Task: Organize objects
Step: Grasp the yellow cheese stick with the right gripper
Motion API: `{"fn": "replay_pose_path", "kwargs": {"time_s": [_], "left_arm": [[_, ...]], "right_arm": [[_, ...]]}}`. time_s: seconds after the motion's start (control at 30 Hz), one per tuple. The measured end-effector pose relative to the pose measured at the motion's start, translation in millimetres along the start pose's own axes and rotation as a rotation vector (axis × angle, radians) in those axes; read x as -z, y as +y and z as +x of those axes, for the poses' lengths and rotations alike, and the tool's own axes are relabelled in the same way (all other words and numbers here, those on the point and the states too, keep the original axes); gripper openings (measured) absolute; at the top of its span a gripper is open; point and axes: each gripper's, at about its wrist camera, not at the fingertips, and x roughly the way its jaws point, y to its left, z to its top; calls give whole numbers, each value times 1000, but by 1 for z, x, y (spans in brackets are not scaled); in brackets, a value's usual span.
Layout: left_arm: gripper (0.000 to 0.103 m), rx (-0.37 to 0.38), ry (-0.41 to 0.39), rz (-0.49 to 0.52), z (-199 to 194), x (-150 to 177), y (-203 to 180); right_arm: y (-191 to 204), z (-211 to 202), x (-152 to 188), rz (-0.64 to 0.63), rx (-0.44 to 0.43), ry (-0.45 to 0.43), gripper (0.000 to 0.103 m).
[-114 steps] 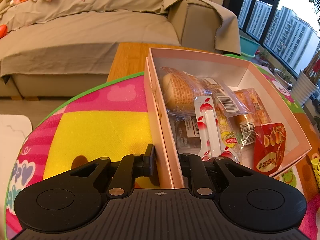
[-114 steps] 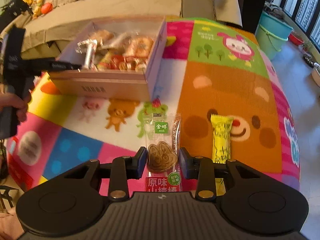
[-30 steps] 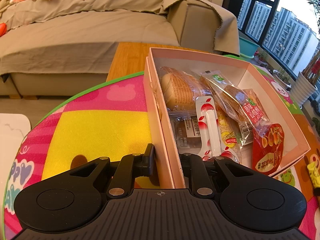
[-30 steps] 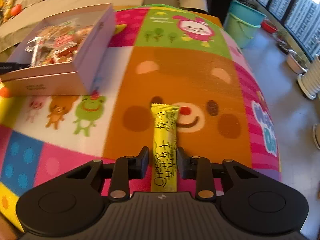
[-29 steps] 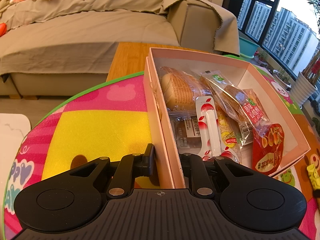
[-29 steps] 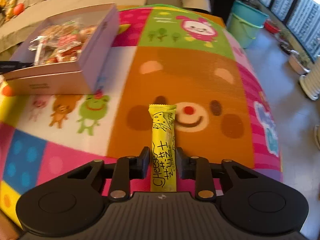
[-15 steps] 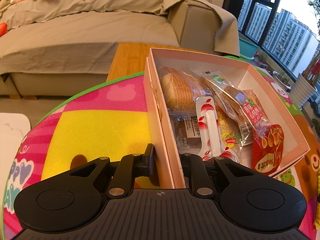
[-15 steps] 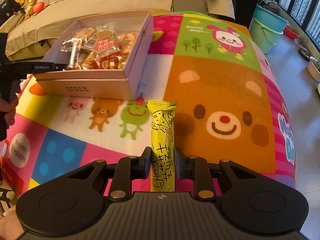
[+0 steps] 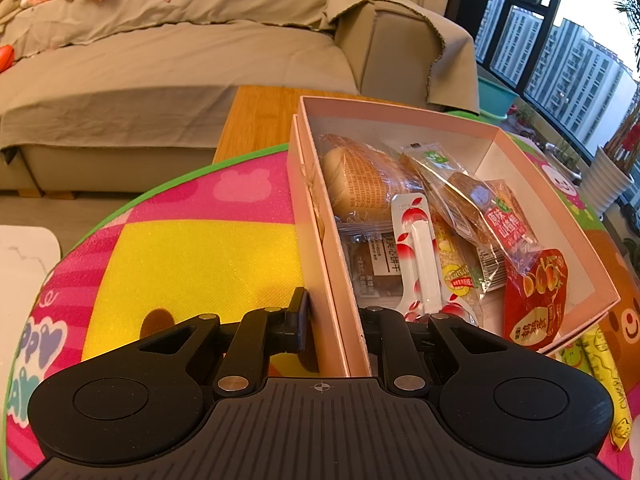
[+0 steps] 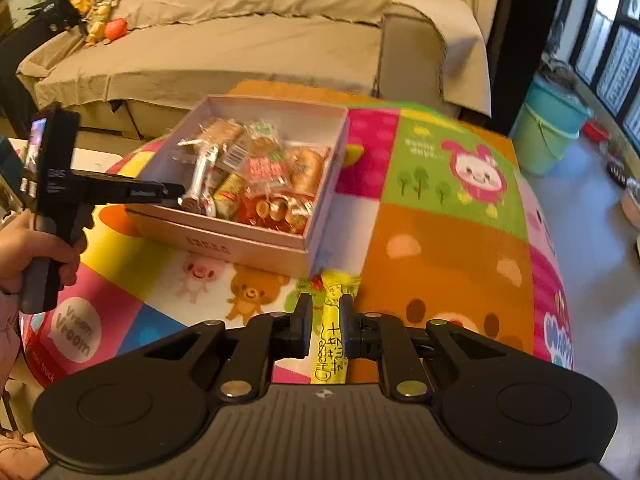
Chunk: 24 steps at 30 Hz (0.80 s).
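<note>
Two hand-held grippers at work. Left hand-held gripper (image 9: 330, 320) clamped on the near wall of the pink box (image 9: 400, 114), one finger outside, one inside, steadying it on the cartoon play mat (image 10: 448, 248) that covers the bench. Right hand-held gripper (image 10: 325, 326) pinched tight on the yellow cheese stick (image 10: 330, 344), wrapper standing out ahead of the fingertips, tip just short of the box's near corner and seemingly lifted off the mat.

Well along, by the look of it: box already packed with wrapped snacks, among them a bread roll (image 9: 360, 184), a red-and-white spoon packet (image 9: 416, 256), a red jelly pouch (image 9: 534, 296) leaning at the right-hand wall. No other loose item visible on the mat from the right wrist view; far side of the bench only partly seen.

Left to do, judging from this: carry the stick forward and left over the rim, drop it among the packets, let go. Sofa (image 10: 248, 40) beyond, not involved.
</note>
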Motion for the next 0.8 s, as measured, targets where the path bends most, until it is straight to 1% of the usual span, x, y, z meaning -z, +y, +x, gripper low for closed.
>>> {"fn": "replay_pose_path", "kwargs": {"time_s": [0.07,0.13,0.2,0.27,0.33,0.4,0.47,0.67,0.7,0.73,0.77,0.8], "left_arm": [[19,0,0,0,0,0,0],[19,0,0,0,0,0,0],[19,-1,1,0,0,0,0],[19,0,-1,-3,0,1,0],[19,0,-1,-3,0,0,0],[19,0,0,-2,0,0,0],[19,0,0,-2,0,0,-1],[19,0,0,-2,0,0,-1],[19,1,0,-1,0,0,-1],[19,1,0,-1,0,0,-1],[19,2,0,0,0,0,-1],[19,2,0,0,0,0,0]], "right_arm": [[-7,7,4,42,-11,31,15],[-13,15,11,74,-14,61,19],[-17,23,19,96,-27,93,26],[-18,28,26,107,-36,116,28],[-15,31,31,93,-36,119,31],[-12,34,32,82,-35,113,38],[-8,39,32,70,-39,108,40],[0,59,33,12,29,100,40],[1,61,33,10,29,101,39],[1,64,33,11,28,108,37],[1,66,34,12,22,112,30],[2,68,35,7,21,120,26]]}}
